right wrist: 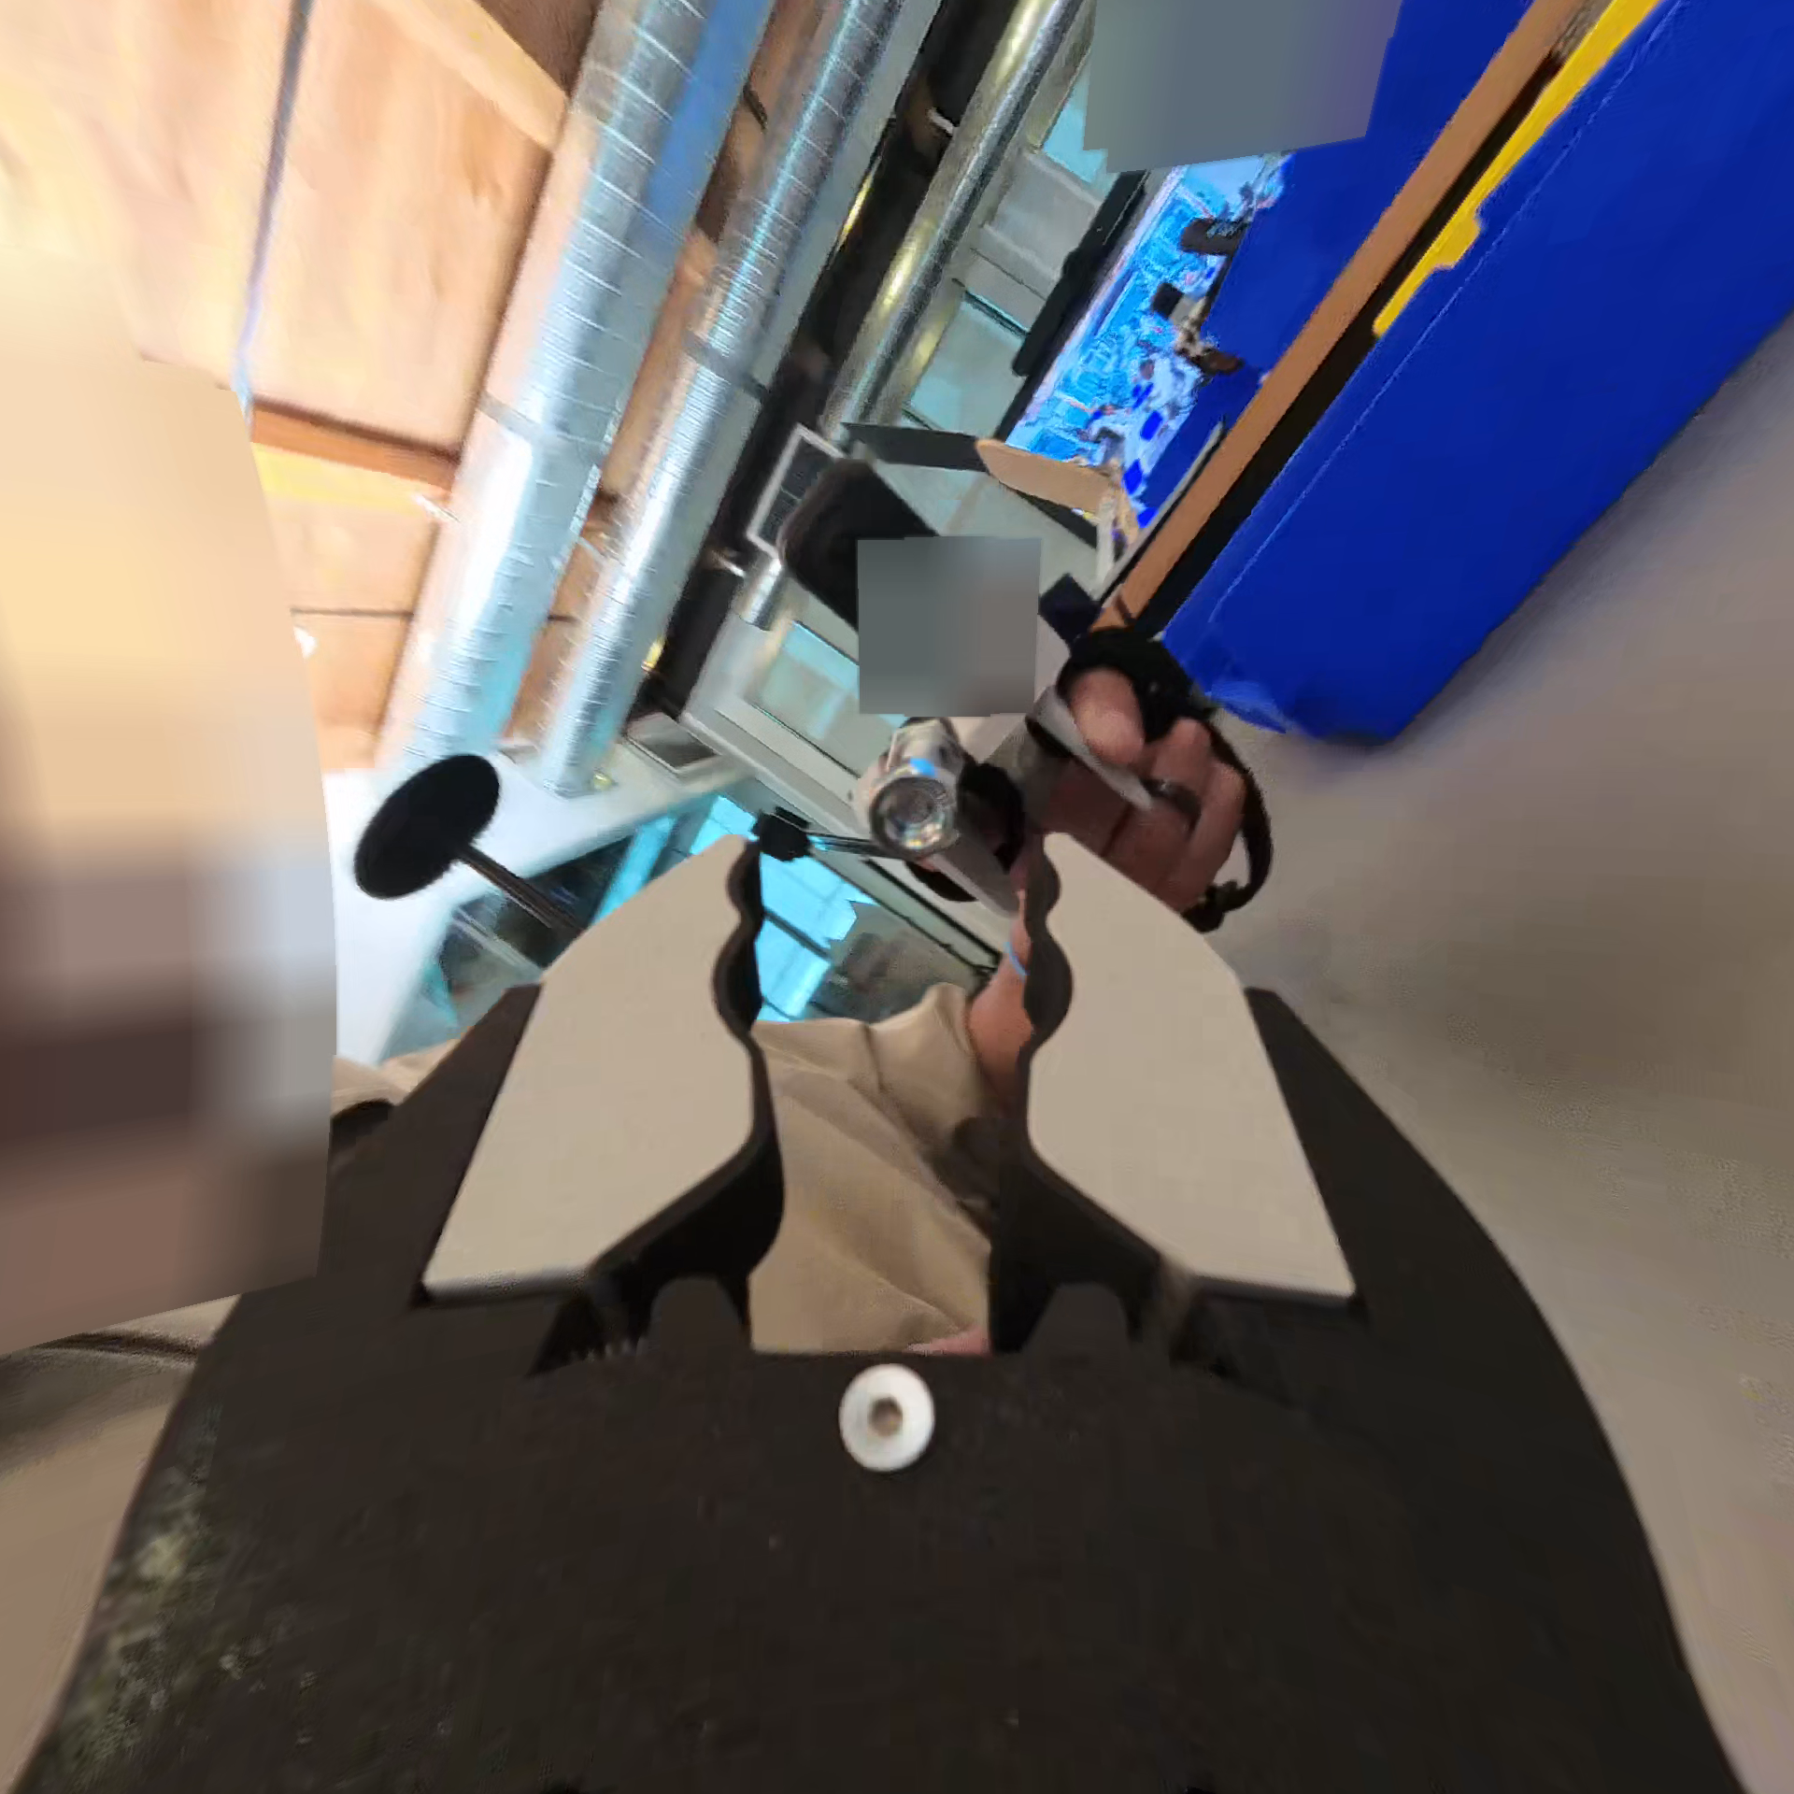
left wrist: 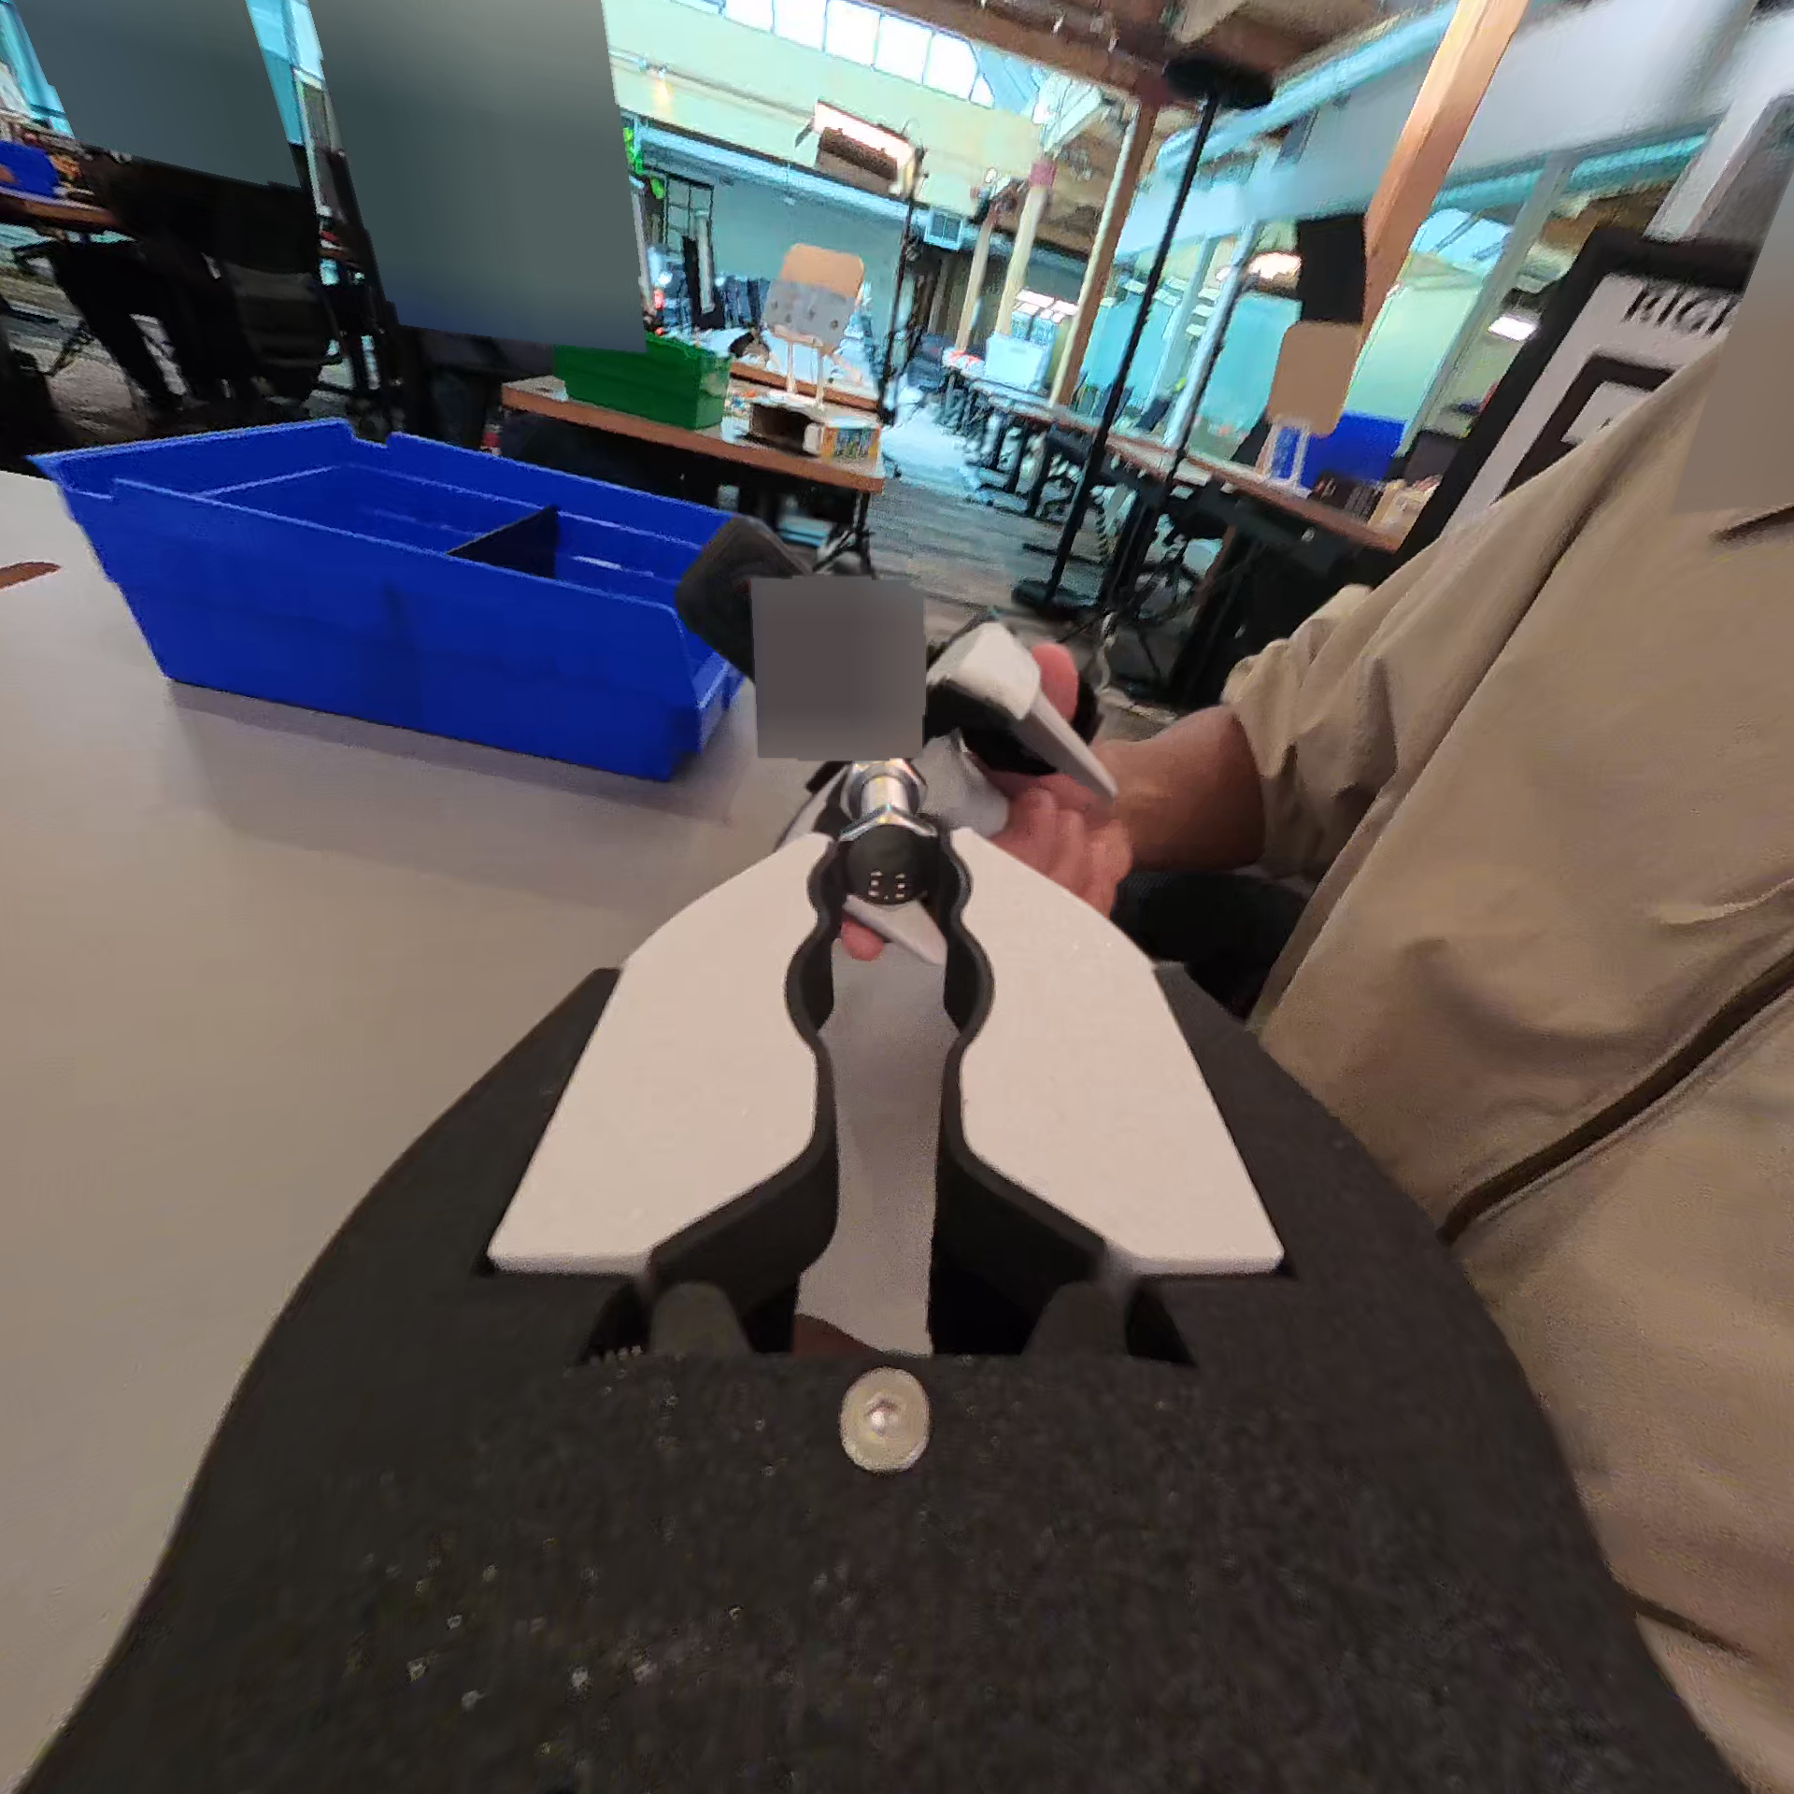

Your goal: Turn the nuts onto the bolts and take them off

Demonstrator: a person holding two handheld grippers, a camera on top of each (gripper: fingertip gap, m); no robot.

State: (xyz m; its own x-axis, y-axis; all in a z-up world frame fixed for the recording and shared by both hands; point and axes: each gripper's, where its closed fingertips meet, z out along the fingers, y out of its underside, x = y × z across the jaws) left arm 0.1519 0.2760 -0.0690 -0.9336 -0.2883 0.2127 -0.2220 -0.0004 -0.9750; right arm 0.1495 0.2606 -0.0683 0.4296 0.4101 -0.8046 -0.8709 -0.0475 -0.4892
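Observation:
My left gripper (left wrist: 888, 859) is shut on the head end of a shiny steel bolt (left wrist: 881, 796), which points forward, away from the camera. The right gripper's white fingers (left wrist: 1034, 704) stand just beyond and around the bolt's far end, held in a hand (left wrist: 1078, 825). In the right wrist view my right gripper (right wrist: 888, 879) is open and empty. The bolt's far end with a hex nut (right wrist: 908, 806) sits just past its fingertips, slightly above the gap. The left gripper's white fingers (right wrist: 1087, 767) clamp the bolt behind it.
A blue plastic bin (left wrist: 388, 602) with a divider stands on the grey table (left wrist: 291, 971) at the left; it also shows in the right wrist view (right wrist: 1456, 485). A person's beige sleeve (left wrist: 1505, 874) fills the right side. Workshop tables and stands lie beyond.

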